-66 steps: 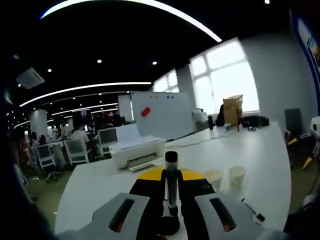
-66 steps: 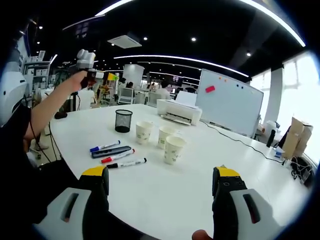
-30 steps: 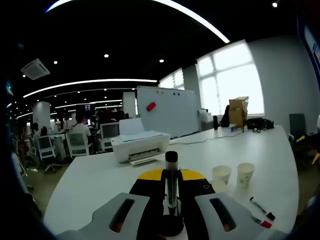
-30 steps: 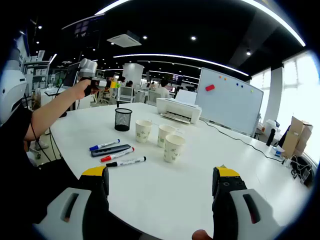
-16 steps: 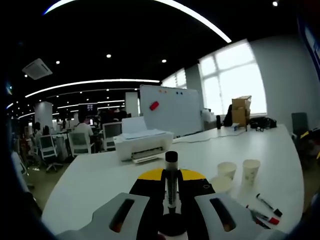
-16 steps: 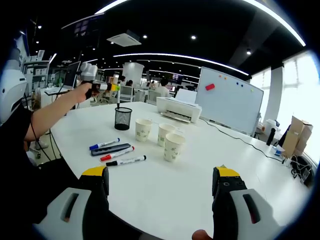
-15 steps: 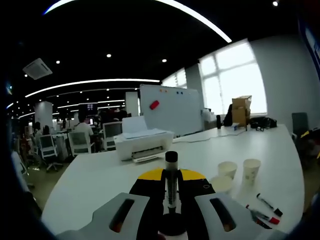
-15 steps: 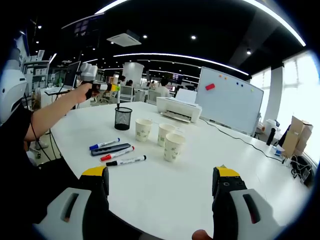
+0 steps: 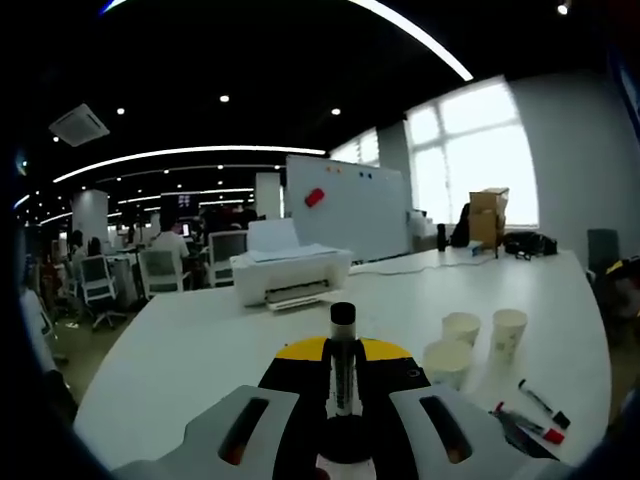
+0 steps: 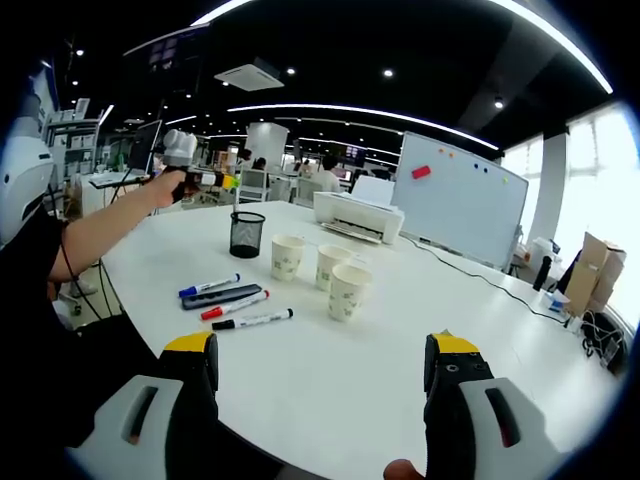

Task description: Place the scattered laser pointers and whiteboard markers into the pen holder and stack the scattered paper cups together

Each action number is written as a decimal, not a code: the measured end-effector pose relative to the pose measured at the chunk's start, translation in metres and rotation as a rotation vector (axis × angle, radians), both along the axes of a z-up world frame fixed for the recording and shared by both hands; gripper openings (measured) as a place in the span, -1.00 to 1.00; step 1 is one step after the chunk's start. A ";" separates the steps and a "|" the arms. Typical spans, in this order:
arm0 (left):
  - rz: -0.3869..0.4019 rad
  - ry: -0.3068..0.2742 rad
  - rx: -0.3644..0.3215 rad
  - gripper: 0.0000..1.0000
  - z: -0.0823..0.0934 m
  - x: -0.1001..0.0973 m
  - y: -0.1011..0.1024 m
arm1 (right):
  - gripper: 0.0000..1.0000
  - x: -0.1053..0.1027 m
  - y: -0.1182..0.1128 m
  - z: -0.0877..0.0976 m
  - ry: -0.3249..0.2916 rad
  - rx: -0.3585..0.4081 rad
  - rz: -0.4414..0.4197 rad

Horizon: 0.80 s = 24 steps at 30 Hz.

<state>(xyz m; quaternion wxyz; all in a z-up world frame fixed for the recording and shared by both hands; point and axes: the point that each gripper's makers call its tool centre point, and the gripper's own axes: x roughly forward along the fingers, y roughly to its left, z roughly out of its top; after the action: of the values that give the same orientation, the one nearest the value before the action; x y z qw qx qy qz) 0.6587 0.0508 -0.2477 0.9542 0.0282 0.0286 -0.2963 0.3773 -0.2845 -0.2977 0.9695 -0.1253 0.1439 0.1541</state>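
My left gripper (image 9: 343,356) is shut on a whiteboard marker (image 9: 343,325) with a black cap, standing upright between the jaws. In the right gripper view that left gripper (image 10: 224,181) is held by a hand up behind the black mesh pen holder (image 10: 247,238). Three paper cups (image 10: 288,258) (image 10: 331,268) (image 10: 349,294) stand apart beside the holder. A blue marker (image 10: 209,289), a dark laser pointer (image 10: 222,297), a red marker (image 10: 234,306) and a black marker (image 10: 252,321) lie on the white table (image 10: 330,370). My right gripper (image 10: 320,375) is open over the table's near edge.
A white printer (image 10: 358,219) and a whiteboard (image 10: 460,215) stand at the far side. A cable (image 10: 480,280) runs across the table. The person's arm (image 10: 95,225) reaches in from the left. In the left gripper view, cups (image 9: 461,327) and markers (image 9: 543,402) sit at the right.
The left gripper has swung with the marker, bringing cups and markers further into its view; in the right gripper view it has come lower, nearer the pen holder. The right gripper stays still.
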 end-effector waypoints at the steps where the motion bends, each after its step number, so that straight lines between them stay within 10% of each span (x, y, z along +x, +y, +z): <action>1: 0.002 0.001 -0.001 -0.71 0.000 0.000 0.001 | 0.60 0.000 0.000 0.000 0.000 0.000 0.000; 24: 0.012 0.101 -0.045 -0.71 -0.029 0.015 0.008 | 0.59 0.000 0.001 -0.001 0.003 -0.001 0.004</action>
<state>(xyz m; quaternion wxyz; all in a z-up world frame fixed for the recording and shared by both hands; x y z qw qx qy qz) 0.6737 0.0590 -0.2762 0.9537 -0.0081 0.0701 -0.2923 0.3778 -0.2830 -0.2989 0.9689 -0.1259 0.1451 0.1559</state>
